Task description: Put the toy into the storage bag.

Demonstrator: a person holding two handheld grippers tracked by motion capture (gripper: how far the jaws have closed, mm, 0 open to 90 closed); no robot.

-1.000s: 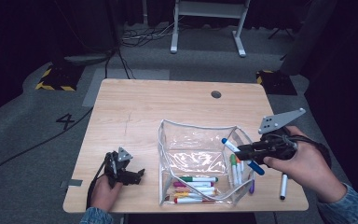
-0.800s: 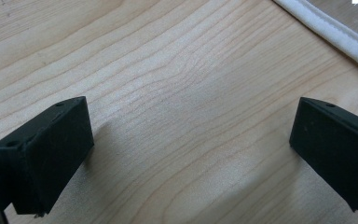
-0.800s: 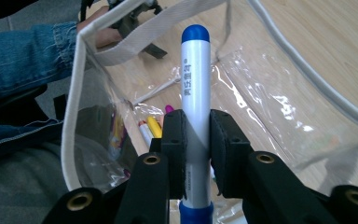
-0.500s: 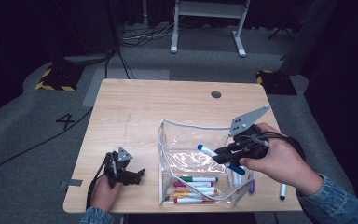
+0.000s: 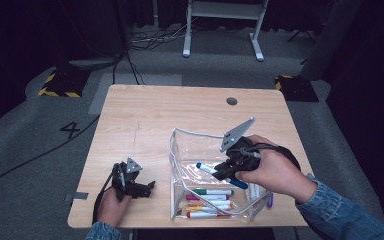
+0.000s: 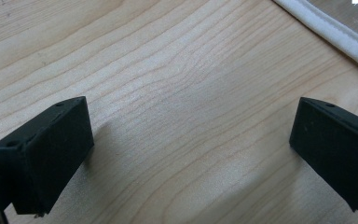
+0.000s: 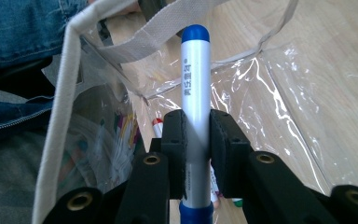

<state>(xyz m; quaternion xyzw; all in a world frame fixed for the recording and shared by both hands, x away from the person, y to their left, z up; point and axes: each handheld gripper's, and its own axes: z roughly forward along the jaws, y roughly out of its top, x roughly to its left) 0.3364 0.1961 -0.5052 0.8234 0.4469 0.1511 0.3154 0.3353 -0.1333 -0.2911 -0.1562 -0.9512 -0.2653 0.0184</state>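
Left gripper (image 5: 149, 186): rests on the wooden table (image 5: 170, 115) at its near left corner, jaws spread wide with bare wood between them.
Clear pouch (image 5: 190, 150): stands open, right of the left gripper, markers (image 5: 210, 198) lying at its near end.
Blue marker (image 5: 207, 169): over the open pouch, capped tip pointing left.
Right gripper (image 5: 226, 172): jaws pinch the blue marker's barrel.
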